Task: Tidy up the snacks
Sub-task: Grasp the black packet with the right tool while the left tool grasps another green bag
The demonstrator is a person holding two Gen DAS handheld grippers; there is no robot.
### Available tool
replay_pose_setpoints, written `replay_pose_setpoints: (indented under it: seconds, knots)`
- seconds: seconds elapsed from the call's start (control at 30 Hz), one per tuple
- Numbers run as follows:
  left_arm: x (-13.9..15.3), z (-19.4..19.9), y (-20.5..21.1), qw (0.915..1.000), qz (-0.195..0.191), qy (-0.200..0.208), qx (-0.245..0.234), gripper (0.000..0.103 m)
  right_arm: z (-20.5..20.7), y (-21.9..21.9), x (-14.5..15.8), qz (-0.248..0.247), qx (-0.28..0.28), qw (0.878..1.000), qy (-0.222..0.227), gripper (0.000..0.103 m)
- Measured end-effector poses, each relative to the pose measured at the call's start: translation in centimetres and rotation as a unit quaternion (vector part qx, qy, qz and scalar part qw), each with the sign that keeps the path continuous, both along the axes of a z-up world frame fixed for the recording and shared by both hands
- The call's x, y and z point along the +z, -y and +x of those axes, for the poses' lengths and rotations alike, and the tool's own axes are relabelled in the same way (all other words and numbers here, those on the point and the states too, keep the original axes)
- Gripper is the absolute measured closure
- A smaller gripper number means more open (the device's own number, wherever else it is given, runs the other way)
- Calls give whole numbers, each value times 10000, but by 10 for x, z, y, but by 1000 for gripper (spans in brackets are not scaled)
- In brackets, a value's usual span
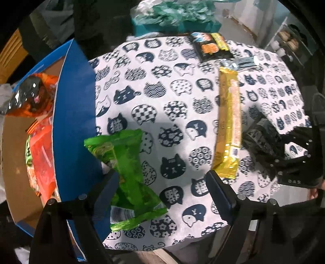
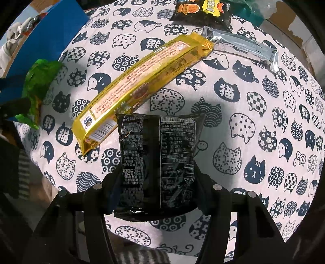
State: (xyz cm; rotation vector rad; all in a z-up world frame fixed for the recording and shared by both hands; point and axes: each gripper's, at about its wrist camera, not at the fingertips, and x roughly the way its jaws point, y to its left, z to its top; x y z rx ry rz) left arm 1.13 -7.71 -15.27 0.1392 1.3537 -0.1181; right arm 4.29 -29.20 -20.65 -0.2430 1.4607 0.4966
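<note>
With both claws aimed down at the cat-print cloth (image 2: 254,85), pickup step in hand, snacks going to box on L side

R claw (image 2: 157,182): jaws clamped on black snack pack (image 2: 158,154), one finger each side, pack w/ printed back up, lower edge between fingers, top edge reaching fwd past tips. Next move as judged: lift clear, carry across to blue-walled cardboard box (image 1: 73,113), drop inside, w/o snagging gold pack on the way

L claw (image 1: 162,182): jaws wide apart, nothing gripped. Green snack bag (image 1: 126,174) lying right against L finger, partly propped on box wall, R finger well clear of it. Likely needs a shift toward the bag, then closing on its middle; thin crinkly film, may slip

Long gold pack (image 1: 227,126) just ahead of L claw's R finger, flat on cloth; in R view just ahead-left of black pack, maybe touching. Silver pack (image 2: 243,48) and dark orange-print pack (image 2: 199,10) far ahead, not yet sorted

Box contents: orange packs (image 1: 42,146) stacked inside, one glossy dark-and-orange bag (image 1: 30,95) on top at far end
</note>
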Motion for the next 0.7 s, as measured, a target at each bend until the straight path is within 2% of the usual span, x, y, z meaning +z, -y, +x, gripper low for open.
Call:
replay_pose_setpoints:
  seconds: [0.13,0.3,0.4,0.47,0.6,0.7]
  knots:
    - [-8,4,-4,9995,270,36,153,9,3,0,0,47,20,10000,15,43]
    - [-10,8,-2,9994,274,51,204,7,3,0,-2,75,3,10000,-8,43]
    - [-20,11,-1,9980,614,25,135,5,1,2,-5,76,5,10000,-48,43]
    - [-30,14,0,9952,977,-29,73,4,0,2,-8,76,10,10000,-60,43]
    - [-48,15,-1,9891,1469,-32,-6,1,-2,1,-9,97,17,9999,-62,43]
    - [-50,15,-2,9876,1567,115,-56,1,-2,-1,-10,82,22,9999,-58,43]
